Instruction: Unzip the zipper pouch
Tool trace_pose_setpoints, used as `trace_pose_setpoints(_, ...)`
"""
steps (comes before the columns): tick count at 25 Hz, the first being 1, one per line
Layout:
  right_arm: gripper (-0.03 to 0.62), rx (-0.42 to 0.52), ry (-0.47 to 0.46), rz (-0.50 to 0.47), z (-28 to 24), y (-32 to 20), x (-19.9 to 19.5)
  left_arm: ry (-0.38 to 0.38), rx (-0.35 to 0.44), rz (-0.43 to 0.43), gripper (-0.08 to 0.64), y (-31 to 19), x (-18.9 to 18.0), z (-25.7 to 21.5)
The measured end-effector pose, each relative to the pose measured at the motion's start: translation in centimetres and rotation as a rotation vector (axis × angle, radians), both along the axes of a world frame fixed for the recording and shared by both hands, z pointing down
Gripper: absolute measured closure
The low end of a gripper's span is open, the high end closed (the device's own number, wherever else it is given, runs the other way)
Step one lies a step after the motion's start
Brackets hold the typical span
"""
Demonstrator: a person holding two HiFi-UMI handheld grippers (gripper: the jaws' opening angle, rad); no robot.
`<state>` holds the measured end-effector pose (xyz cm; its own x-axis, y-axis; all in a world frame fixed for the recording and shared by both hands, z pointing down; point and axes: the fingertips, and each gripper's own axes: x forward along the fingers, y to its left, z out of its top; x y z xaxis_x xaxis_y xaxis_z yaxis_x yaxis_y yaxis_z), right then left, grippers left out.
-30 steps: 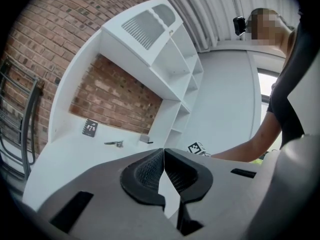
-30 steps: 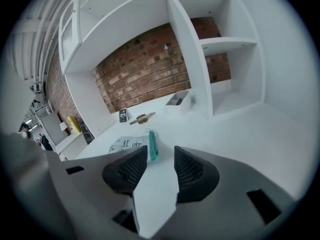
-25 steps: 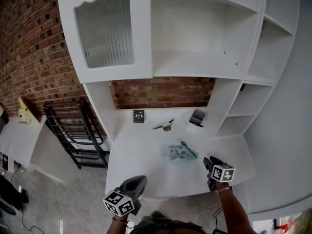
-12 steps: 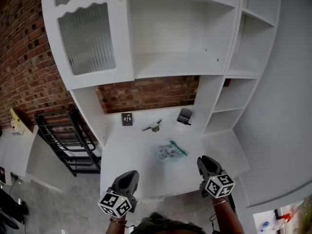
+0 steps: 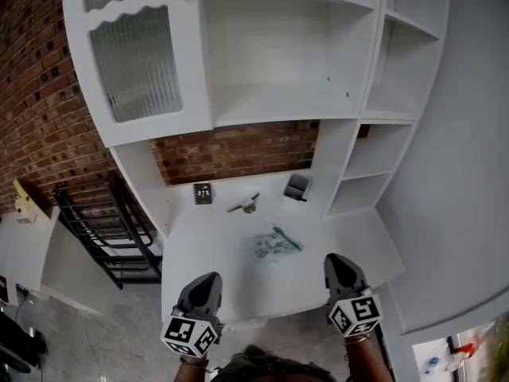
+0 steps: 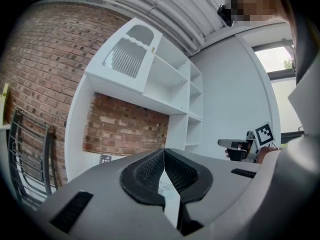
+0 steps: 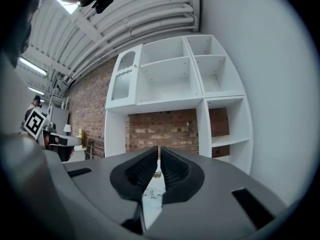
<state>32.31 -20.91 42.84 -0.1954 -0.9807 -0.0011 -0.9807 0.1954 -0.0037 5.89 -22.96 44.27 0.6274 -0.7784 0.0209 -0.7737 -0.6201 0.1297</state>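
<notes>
Clear soft plastic with a teal zipper along one edge: the zipper pouch lies flat mid-desk, well ahead of both grippers and touched by neither.

Tongs: left gripper has its jaws pressed together with nothing between. The right gripper has just been closing its jaws; they are now all but met, also empty. Both hover near the desk's front edge.

Judgement: the pouch looks light, limp and slick, so it would likely slide or crumple if pulled one-handed. Suggest one gripper pins the pouch corner beside the zipper's end while the other pinches the slider tab. The tab is too small to locate from here.
</notes>
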Motion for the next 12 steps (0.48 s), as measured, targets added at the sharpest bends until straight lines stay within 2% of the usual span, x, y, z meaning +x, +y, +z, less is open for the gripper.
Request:
trace_pose_setpoints(4,0.580,-0.023,-0.066,0.029,0.7,-0.1,0.9,0.001,-0.017,-0.035,0.555,0.0,-0.8,0.3)
trace_pose_setpoints(9,0.583,-0.048,-0.016,0.040,1.9,-0.2,0.6,-0.046,-0.010,-0.082,0.555,0.1,-1.7,0.9)
trace_pose_setpoints(12,0.584,-0.055,-0.017,0.042,2.2,-0.5,0.4,-0.051,-0.010,-0.104,0.555,0.1,-2.2,0.9)
